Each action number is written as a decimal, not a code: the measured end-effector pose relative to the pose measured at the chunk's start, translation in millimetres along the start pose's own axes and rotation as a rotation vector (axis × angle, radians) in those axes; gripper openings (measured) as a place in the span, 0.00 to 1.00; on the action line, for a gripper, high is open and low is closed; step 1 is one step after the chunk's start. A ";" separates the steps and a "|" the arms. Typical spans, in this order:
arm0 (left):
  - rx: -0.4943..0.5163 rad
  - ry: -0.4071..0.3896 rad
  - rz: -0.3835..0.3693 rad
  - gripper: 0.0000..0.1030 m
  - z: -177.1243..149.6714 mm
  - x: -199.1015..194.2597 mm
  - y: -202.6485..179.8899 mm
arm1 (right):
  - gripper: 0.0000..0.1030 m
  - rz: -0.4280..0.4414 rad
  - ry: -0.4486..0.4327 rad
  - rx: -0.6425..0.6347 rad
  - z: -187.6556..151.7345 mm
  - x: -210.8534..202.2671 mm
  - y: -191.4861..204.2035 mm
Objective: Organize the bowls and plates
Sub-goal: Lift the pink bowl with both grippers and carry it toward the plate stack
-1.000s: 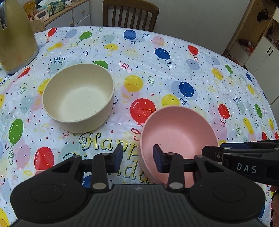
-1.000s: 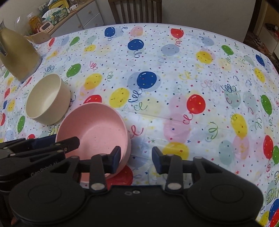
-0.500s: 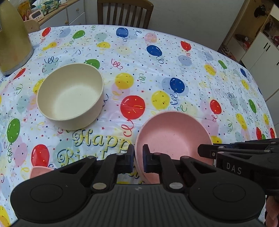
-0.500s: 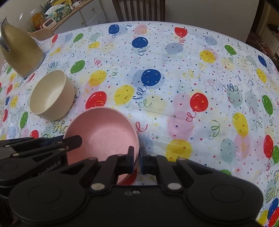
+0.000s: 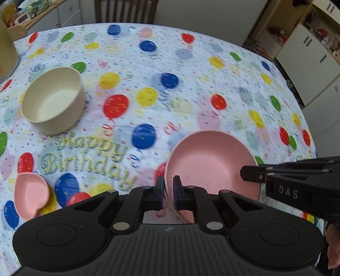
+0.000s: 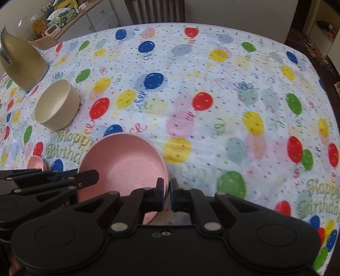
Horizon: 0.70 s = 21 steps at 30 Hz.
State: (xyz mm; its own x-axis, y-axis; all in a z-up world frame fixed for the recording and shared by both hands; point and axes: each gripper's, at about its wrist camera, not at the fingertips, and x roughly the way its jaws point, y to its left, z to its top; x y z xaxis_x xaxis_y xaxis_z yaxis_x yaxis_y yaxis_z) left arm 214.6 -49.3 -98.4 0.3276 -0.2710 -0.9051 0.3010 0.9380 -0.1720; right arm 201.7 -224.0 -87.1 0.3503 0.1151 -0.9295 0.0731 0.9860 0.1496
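A large pink bowl (image 5: 212, 167) is held off the balloon tablecloth by both grippers; it also shows in the right wrist view (image 6: 125, 167). My left gripper (image 5: 168, 192) is shut on its left rim. My right gripper (image 6: 167, 195) is shut on its right rim. A cream bowl (image 5: 53, 99) stands upright at the left, and shows in the right wrist view (image 6: 56, 104). A small pink bowl (image 5: 31, 192) sits at the near left and shows in the right wrist view (image 6: 36, 162).
A tall gold jug (image 6: 21, 63) stands at the far left of the table. A wooden chair (image 5: 125, 10) is behind the table's far edge. White cabinets (image 5: 308, 53) stand to the right.
Both grippers closed on the pink bowl's opposite rims. The bowl has been lifted and drawn back toward me and to the right. The small pink bowl has come into view.
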 end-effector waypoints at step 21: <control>0.123 0.097 -0.079 0.08 -35.2 14.8 -92.1 | 0.04 -0.061 0.039 0.104 -65.3 -21.5 -87.4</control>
State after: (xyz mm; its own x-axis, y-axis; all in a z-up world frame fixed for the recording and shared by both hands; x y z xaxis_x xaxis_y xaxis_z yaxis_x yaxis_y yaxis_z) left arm 160.2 -132.1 -109.7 0.2127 -0.3151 -0.9249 0.4314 0.8796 -0.2005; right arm 126.8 -304.8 -102.3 0.3055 0.0621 -0.9502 0.1904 0.9737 0.1248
